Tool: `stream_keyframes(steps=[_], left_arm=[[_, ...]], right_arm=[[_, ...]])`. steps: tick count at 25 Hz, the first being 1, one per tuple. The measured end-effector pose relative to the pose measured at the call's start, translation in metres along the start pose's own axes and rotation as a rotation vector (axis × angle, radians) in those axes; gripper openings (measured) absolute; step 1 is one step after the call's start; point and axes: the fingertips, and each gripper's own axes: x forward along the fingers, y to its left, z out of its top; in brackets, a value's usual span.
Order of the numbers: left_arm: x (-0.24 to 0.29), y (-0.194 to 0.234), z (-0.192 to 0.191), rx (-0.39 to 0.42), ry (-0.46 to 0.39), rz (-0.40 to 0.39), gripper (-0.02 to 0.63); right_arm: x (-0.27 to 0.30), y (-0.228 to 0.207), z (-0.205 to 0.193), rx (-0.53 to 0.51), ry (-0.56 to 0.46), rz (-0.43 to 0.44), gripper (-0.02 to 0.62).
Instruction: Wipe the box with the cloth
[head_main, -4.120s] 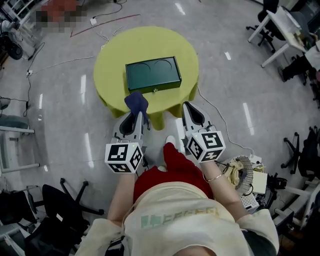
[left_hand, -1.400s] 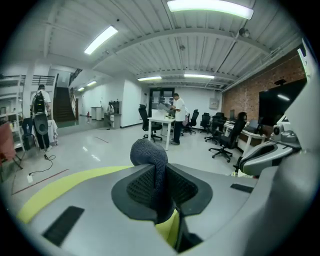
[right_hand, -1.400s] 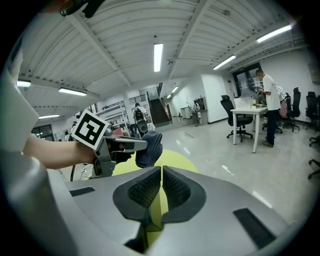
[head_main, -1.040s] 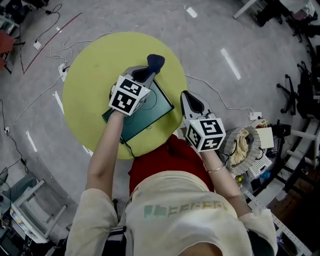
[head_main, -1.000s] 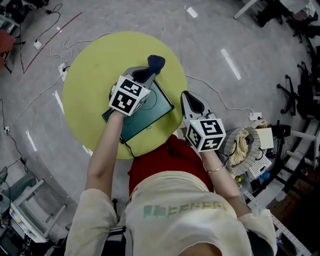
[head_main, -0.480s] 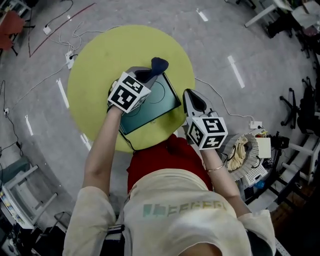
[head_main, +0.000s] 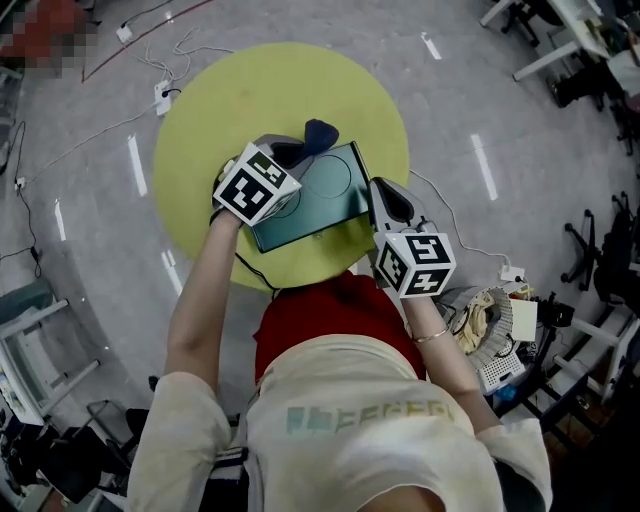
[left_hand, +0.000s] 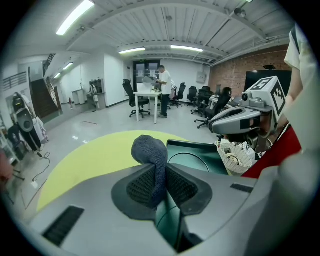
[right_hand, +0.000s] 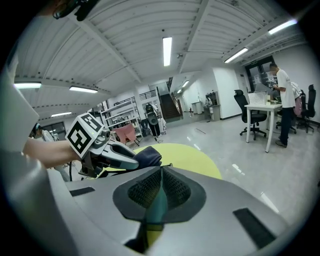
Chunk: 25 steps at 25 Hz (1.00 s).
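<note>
On a round yellow table (head_main: 200, 120) lay one green box (head_main: 325, 195), flat, toward the person's side. Left gripper (head_main: 298, 152) was over the box's left end, jaws clamped on a dark blue cloth (head_main: 319, 130). Right gripper (head_main: 378, 190) was at the box's right end, jaws pressed together.

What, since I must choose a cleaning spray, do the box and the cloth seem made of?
Box: dark green with a smooth, semi-gloss finish. The lid shows circular outlines and soft reflections. It looks like painted metal or hard plastic, and the look does not settle which.
Cloth: dark blue matte fabric, probably knitted or terry-like, with a fuzzy, nubby surface that bunches softly.
</note>
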Motion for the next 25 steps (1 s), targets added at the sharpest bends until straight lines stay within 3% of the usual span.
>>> stream_keyframes(steps=[25], left_arm=[[-0.074, 0.005, -0.064, -0.118, 0.055, 0.222, 0.071]], right_arm=[[0.002, 0.051, -0.016, -0.090, 0.048, 0.198, 0.038]])
